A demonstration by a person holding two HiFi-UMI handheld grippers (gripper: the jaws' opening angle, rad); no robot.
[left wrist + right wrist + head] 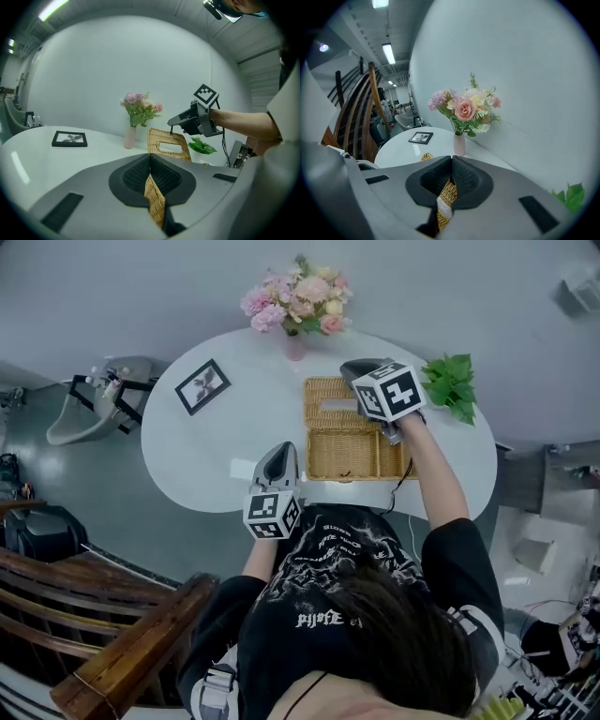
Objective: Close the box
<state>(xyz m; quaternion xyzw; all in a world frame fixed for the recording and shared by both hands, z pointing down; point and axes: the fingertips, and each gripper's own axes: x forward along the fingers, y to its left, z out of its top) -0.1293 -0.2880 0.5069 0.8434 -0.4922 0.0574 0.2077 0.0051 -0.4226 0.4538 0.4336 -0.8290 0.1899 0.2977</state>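
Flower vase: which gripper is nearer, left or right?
Right. The right gripper grips the raised wicker lid just beside the vase. The left gripper grips the wicker box's left wall at its near end, farther from the vase.

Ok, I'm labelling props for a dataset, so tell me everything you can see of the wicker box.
The wicker box is a rectangular basket of tan woven strands, standing on the white table near its front edge. It is open: its lid, woven too and cut with a rectangular slot, stands raised at the far side. Nothing can be made out inside. The left tool is shut on its left wall, and the right tool is shut on the lid's edge.
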